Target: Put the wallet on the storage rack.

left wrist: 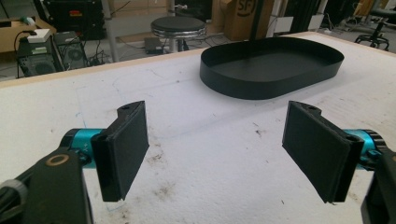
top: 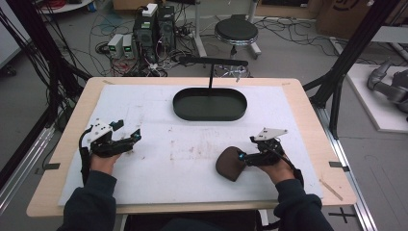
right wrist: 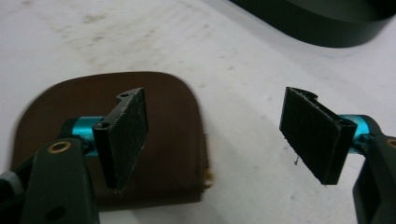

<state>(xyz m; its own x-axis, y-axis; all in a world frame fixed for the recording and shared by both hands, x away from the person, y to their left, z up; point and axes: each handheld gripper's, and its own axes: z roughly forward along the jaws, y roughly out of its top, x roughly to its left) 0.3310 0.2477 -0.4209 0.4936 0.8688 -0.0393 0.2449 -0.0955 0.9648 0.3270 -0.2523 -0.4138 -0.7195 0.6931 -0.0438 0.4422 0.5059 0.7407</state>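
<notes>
The right gripper (right wrist: 212,135) is held wide apart just above the flat brown leather pouch (right wrist: 159,135). The left gripper (left wrist: 215,149) is held apart too, over bare table on the left.

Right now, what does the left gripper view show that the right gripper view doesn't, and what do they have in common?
The left gripper view alone takes in the room beyond the table: a round stool and computer cases on the floor, plus the whole oval black tray with its thin upright post. The right gripper view alone has the flat brown pouch lying on the mat, partly under one jaw of the right gripper. Both share the stained white mat, part of the black tray, and a pair of wide-open jaws with nothing between them, like the left gripper.
</notes>
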